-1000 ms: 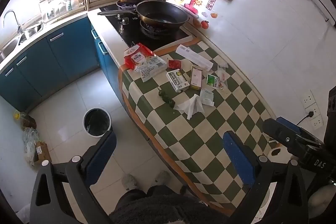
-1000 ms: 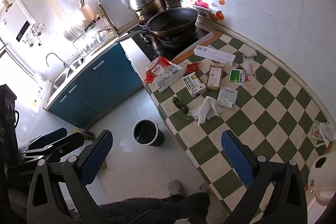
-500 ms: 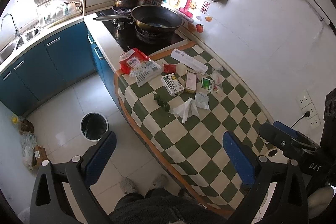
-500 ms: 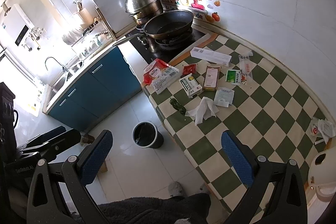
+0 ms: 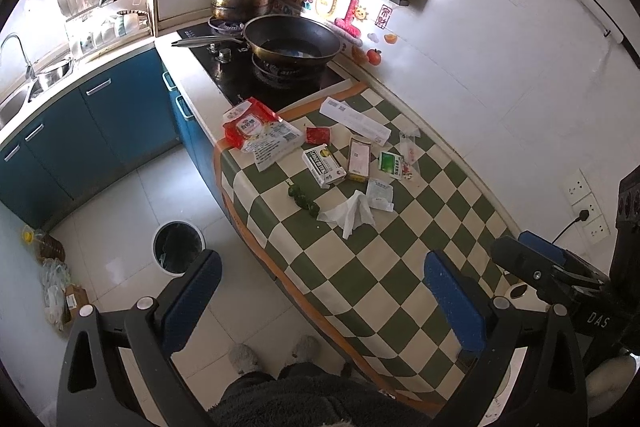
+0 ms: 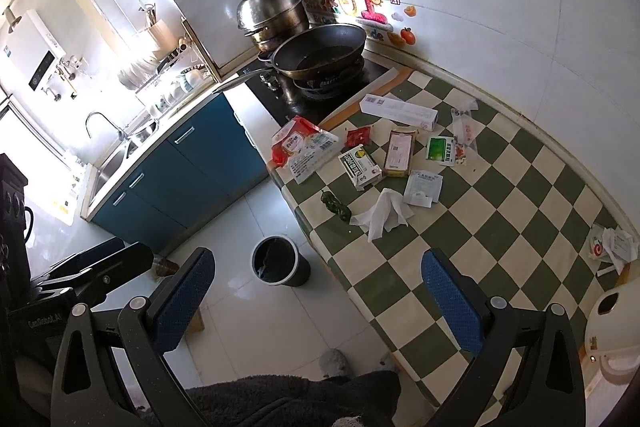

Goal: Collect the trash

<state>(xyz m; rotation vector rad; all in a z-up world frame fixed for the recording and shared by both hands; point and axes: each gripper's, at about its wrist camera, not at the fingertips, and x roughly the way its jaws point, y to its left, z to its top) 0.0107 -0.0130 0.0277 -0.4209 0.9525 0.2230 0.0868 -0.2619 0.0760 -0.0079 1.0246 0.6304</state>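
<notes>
Both cameras have pulled back and up over the last second, so the litter now sits farther off and higher in each view. Nothing on the checked counter (image 5: pixel 404 267) has shifted. Left gripper (image 5: pixel 320 297) hangs above the counter's near edge, its blue fingers (image 5: pixel 454 301) spread wide with nothing between them. Right gripper (image 6: pixel 316 295) hovers likewise, fingers (image 6: pixel 450 297) wide and empty. Trash lies in a loose cluster at the far end of the counter, near the stove: a red wrapper (image 5: pixel 250 125) at the corner, a small box (image 5: pixel 323 165), a pink packet (image 5: pixel 359 159), a green sachet (image 5: pixel 391 165), a long white box (image 5: pixel 354 119), a crumpled tissue (image 5: pixel 352 213) and a green pepper (image 5: pixel 303 201) just beside it. On the floor beside the counter stands the bin (image 5: pixel 178 247), well apart from the trash.
</notes>
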